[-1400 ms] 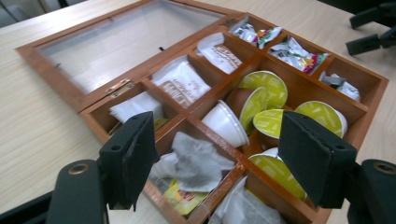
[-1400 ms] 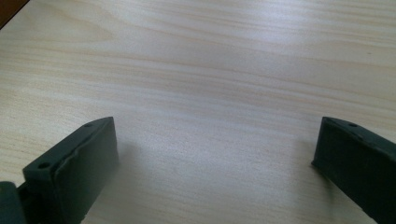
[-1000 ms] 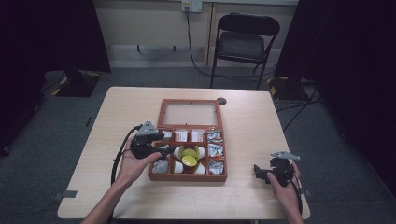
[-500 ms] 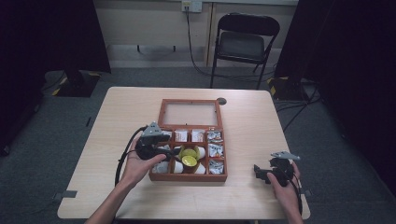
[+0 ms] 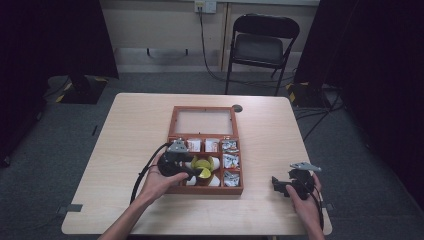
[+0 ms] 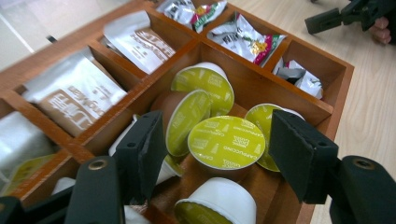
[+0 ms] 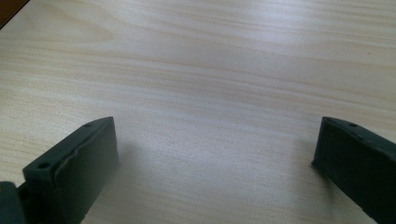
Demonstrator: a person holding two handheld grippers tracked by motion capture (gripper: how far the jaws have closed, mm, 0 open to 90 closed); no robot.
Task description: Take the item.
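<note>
Pale wood surface (image 5: 130, 135), box (image 5: 175, 114) centre: left fingers (image 6: 219, 154) closing, not yet clamped, either side of the flat-lying pod (image 6: 226, 142). Right fingers (image 7: 215, 163) rest apart, well off.

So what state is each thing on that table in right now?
Box: lid open, lying flat behind it.
Green-lidded pod: sealed, tilted atop other pods, between the jaws with gaps showing on both sides.
Left hand-held gripper: jaws just closing around that pod, not yet pressing.
Right hand-held gripper: open, over bare table.
Chair: unfolded, empty.
</note>
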